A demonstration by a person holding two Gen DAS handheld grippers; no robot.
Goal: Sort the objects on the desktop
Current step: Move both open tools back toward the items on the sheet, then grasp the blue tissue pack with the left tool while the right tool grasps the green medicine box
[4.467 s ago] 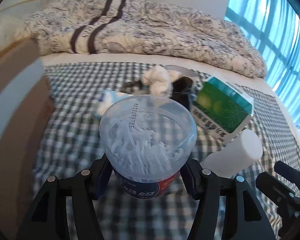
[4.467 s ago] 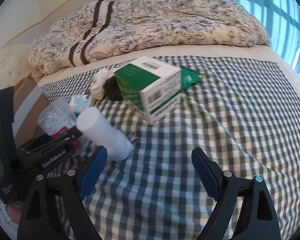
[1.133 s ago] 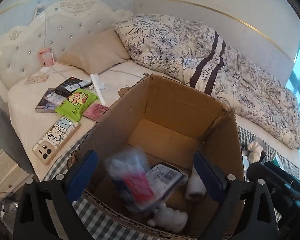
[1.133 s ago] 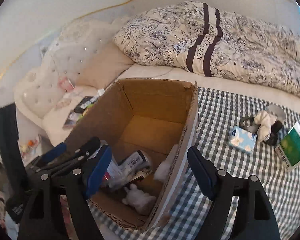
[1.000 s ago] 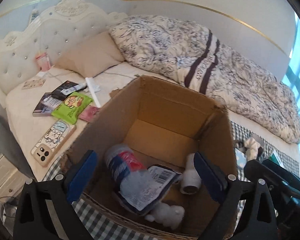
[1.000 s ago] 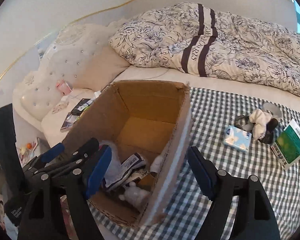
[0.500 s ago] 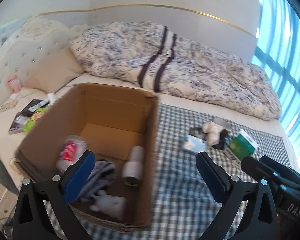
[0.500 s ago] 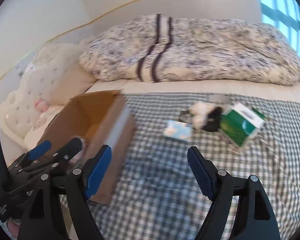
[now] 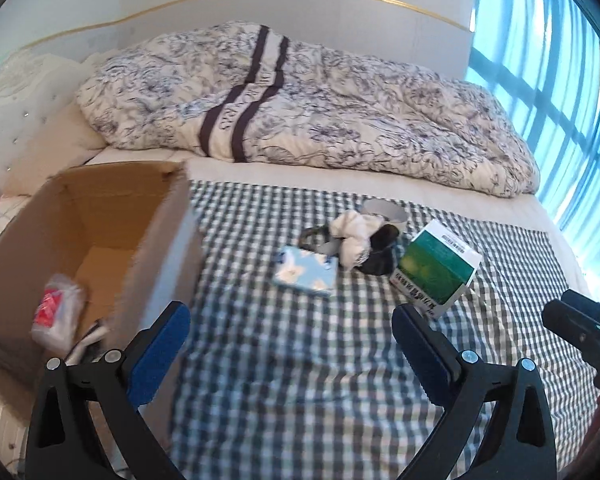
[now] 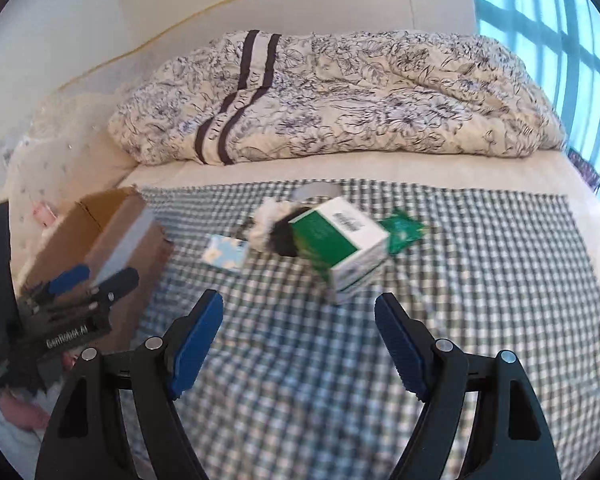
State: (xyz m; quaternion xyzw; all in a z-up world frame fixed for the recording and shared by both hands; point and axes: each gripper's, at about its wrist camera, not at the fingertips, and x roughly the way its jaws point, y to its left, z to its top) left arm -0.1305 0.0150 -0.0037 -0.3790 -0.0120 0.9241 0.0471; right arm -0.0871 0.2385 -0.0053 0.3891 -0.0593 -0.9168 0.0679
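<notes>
Spread over the bed, a green-and-white checked cloth (image 9: pixel 300 360) serves as the sorting ground, with a rumpled floral duvet (image 9: pixel 320 120) heaped behind it. At its left edge stands an open brown cardboard box (image 9: pixel 100 216), mouth up, presumably set there so that items can be dropped straight in. Inside it shows a clear plastic tub with a red label (image 9: pixel 56 312) lying on its side, beside something pale and dark that is too blurred to name.

Unsorted things cluster mid-cloth: a light blue tissue pack (image 9: pixel 306 270), a white crumpled cloth (image 9: pixel 354 232) touching a black object, a green-and-white carton (image 9: pixel 436 268), and a flat green sachet (image 10: pixel 402 232) just behind the carton.

Both the left gripper (image 9: pixel 292 344) and the right gripper (image 10: pixel 300 336) hover over bare cloth, fingers spread wide and empty, facing the cluster, probably ready for another pick.
</notes>
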